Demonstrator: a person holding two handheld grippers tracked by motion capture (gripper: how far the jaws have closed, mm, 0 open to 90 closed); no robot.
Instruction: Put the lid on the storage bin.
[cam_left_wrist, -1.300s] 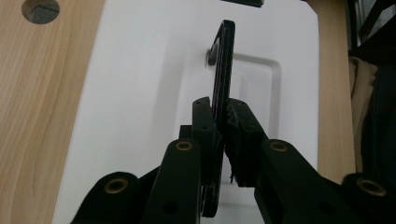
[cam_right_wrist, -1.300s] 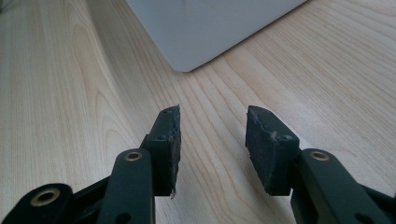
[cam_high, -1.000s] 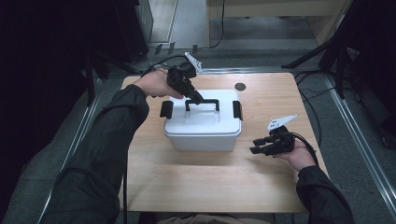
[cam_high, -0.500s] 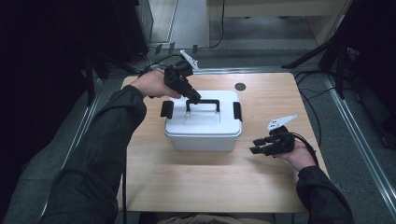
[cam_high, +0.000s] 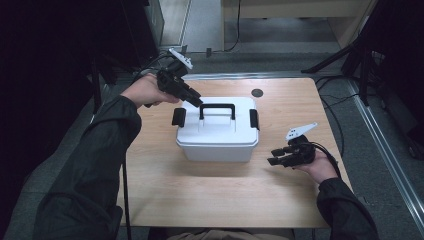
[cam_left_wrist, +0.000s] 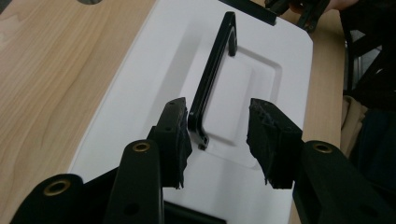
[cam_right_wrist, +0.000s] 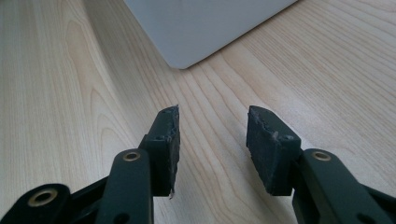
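The white plastic lidded box (cam_high: 218, 131) sits mid-table (cam_high: 165, 190). The left gripper (cam_left_wrist: 219, 135), jaws just opening, holds nothing beside the black handle (cam_left_wrist: 211, 79); the right gripper (cam_right_wrist: 212, 135) rests half-open, empty.

A pale wood-grain counter (cam_high: 165, 190) with rounded corners carries the scene. Directly on it, a little toward twelve o'clock of its centre, stands a white lidded box (cam_high: 216, 142); its base rests flat on the wood, and a black handle and black side latches show on the lid. Toward one o'clock from the box, near the far edge, a small dark round disc (cam_high: 257, 93) sits in the surface.
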